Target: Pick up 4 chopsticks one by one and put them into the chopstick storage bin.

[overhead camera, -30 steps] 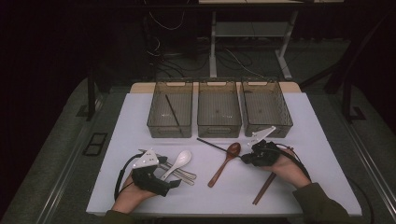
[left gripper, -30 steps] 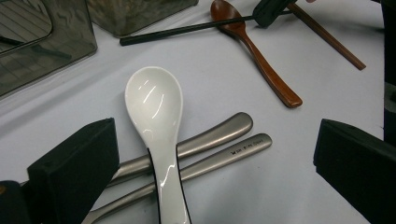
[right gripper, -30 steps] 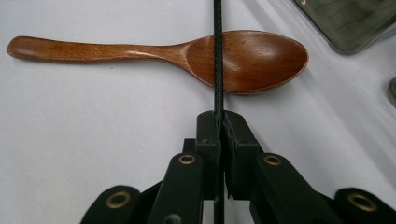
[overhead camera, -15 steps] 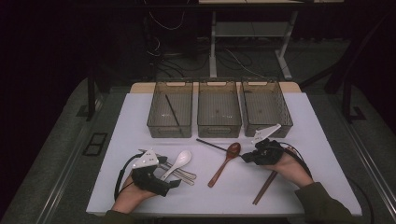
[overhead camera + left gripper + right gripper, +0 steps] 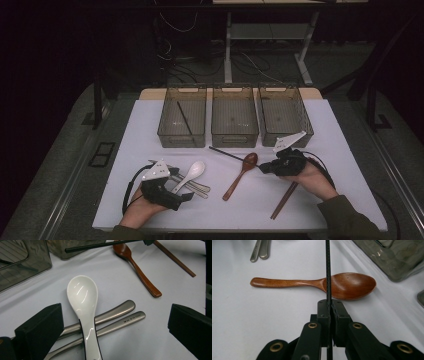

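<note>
Thin black chopstick (image 5: 327, 270), clamped in the right hand-held gripper (image 5: 267, 167), has risen off the bench (image 5: 350, 165) at three o'clock, ready for binning; left hand-held gripper (image 5: 186, 197) stands apart.

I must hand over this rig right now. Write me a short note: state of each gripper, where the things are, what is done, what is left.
Right gripper: shut on the black chopstick, held above the wooden spoon.
Left gripper: open, jaws either side of the white spoon, which lies across two metal handles.
Bins: the left bin already holds one black stick; the middle bin and right bin look empty.
A brown chopstick lies by the right hand.
Left, probably: bin the held chopstick, then sort the rest.
</note>
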Demonstrator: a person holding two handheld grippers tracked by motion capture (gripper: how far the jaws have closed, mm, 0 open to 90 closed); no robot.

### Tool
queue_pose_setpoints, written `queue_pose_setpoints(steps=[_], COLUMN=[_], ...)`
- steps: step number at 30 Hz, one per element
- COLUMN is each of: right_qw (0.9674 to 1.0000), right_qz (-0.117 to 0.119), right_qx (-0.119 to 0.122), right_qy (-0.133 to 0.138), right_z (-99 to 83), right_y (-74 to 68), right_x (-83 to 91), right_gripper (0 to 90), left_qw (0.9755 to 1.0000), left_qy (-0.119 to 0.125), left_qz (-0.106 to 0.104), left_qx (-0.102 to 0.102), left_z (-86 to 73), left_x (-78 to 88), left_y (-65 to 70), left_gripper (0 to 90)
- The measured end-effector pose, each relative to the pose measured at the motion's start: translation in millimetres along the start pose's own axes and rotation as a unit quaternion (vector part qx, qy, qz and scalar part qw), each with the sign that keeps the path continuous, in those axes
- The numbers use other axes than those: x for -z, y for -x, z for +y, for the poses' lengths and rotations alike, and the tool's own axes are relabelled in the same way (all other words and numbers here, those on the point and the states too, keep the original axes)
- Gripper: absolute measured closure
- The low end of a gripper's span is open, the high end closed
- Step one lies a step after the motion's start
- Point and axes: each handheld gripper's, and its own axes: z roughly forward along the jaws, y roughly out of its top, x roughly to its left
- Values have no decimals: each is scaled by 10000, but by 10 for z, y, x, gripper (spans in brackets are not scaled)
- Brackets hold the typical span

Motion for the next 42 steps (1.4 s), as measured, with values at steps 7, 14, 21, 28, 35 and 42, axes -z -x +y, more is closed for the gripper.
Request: queue_pose_setpoints(steps=[7, 14, 21, 28, 35, 42], right_qw=[9998, 9993, 9985, 9974, 9968, 9968], right_qz=[153, 243, 289, 264, 167, 65], right_qx=[-17, -19, -55, -94, -135, -214], right_qy=[141, 300, 464, 662, 772, 774], right_z=[33, 76, 127, 211, 305, 435], right_y=[-31, -61, -79, -89, -84, -82], right_x=[33, 89, 136, 210, 243, 221], right_gripper=[857, 857, 856, 856, 857, 857], left_qw=[10000, 10000, 10000, 10000, 10000, 10000], left_qy=[4, 3, 16, 15, 13, 12], left_qz=[5, 7, 21, 21, 21, 25], left_qx=[-3, -4, -3, -8, -3, -5], left_z=[0, 0, 1, 2, 2, 3], left_x=[1, -1, 2, 0, -6, -7], left_y=[0, -1, -3, -3, -1, 2], left_gripper=[0, 0, 0, 0, 0, 0])
